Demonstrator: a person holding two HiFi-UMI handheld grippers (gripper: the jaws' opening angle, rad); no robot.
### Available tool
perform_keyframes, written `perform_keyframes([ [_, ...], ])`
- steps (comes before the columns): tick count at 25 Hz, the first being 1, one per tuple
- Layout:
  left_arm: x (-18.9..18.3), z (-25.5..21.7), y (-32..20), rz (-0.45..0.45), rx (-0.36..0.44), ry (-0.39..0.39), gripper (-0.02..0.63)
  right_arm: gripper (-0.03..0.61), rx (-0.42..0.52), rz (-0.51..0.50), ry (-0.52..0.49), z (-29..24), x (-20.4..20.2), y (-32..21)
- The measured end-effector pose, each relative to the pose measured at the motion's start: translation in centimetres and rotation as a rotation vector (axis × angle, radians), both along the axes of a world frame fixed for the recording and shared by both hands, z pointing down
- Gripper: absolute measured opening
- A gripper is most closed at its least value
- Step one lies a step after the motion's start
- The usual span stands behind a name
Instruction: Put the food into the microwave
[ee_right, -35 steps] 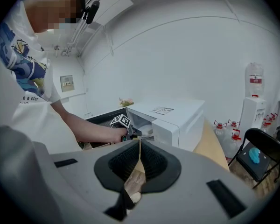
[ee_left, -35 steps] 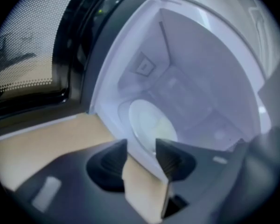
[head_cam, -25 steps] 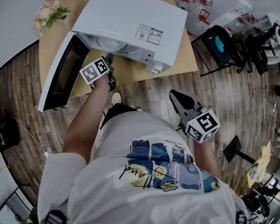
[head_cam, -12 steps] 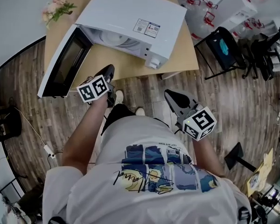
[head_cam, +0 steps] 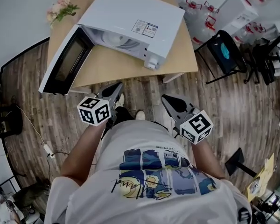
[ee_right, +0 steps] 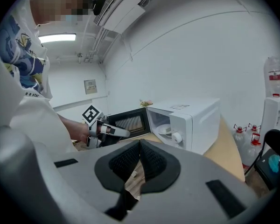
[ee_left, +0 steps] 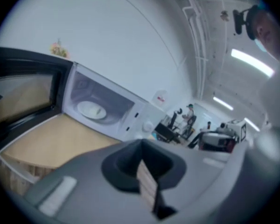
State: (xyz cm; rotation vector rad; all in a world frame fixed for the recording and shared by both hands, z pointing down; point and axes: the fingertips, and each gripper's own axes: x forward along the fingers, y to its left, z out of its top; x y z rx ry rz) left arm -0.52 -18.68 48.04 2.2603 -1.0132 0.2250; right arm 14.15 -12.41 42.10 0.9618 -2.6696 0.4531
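Observation:
The white microwave (head_cam: 135,20) stands on the wooden table (head_cam: 109,64), its door (head_cam: 65,62) swung wide open to the left. Inside it lies a white plate (ee_left: 92,109) with pale food on it, and part of that plate (head_cam: 120,42) also shows in the head view. My left gripper (head_cam: 113,91) is shut and empty, held off the table's front edge, well back from the oven's mouth. My right gripper (head_cam: 169,101) hangs to its right over the floor, also shut with nothing in it. In the right gripper view the left gripper (ee_right: 107,130) shows in front of the open door.
A small bunch of flowers (head_cam: 61,9) sits at the table's back left corner. Water bottles (head_cam: 200,17) and a black chair (head_cam: 221,50) stand to the right. A white cable (head_cam: 42,141) runs over the wooden floor at the left.
My left gripper has drawn back from the microwave's opening, past the table's front edge, towards the person's body. The right gripper has shifted a little to the left.

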Motion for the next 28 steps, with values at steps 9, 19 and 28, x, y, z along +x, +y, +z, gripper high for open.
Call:
perform_keyframes([
  [9, 0.7, -0.5, 1.8, 0.054, 0.034, -0.041, 0.008, 0.008, 0.012, -0.008, 0.000, -0.1, -0.3, 0.6],
  [19, 0.1, -0.5, 1.6, 0.056, 0.045, -0.043, 0.008, 0.006, 0.036, -0.023, 0.011, -0.6, -1.2, 0.3],
  [28, -0.2, 0.0, 1.3, 0.056, 0.041, -0.037, 0.008, 0.006, 0.051, -0.024, 0.025, -0.8, -1.3, 0.2],
])
